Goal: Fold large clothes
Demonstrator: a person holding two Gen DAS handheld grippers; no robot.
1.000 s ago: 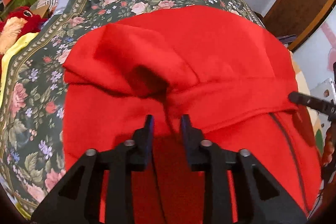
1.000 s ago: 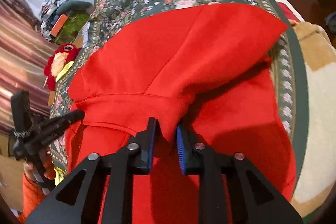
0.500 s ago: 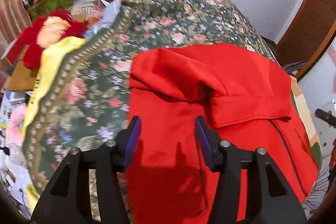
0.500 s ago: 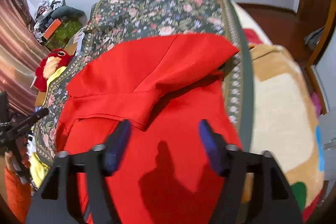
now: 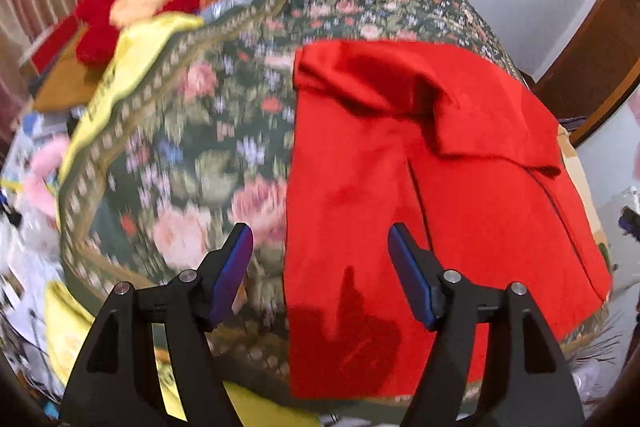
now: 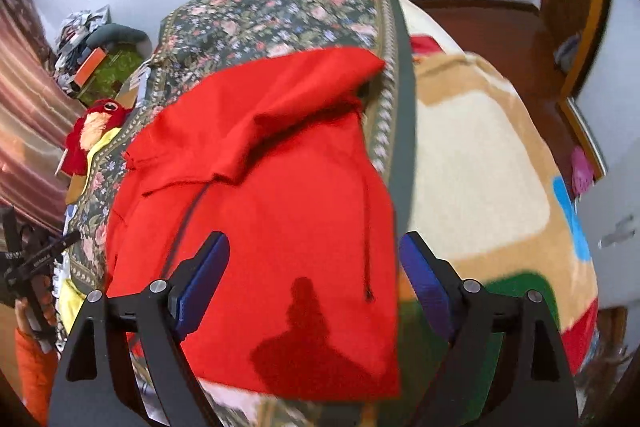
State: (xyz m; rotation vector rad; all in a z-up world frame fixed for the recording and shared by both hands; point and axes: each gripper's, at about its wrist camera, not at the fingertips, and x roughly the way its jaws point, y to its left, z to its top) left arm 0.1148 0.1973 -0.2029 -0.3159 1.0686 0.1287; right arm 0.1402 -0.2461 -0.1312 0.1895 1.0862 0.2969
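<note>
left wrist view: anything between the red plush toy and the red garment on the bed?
Yes: a yellow cloth beside the red plush toy, then bare floral bedspread up to the red garment. Left wrist view shows it.

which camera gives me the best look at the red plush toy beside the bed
The right wrist view shows the red plush toy best: it is small there but sharp enough to make out its eye and pale face. The left wrist view has it larger, yet motion blur smears it into red and cream patches.

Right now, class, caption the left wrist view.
Open left gripper above folded red hoodie on floral bedspread.
</note>
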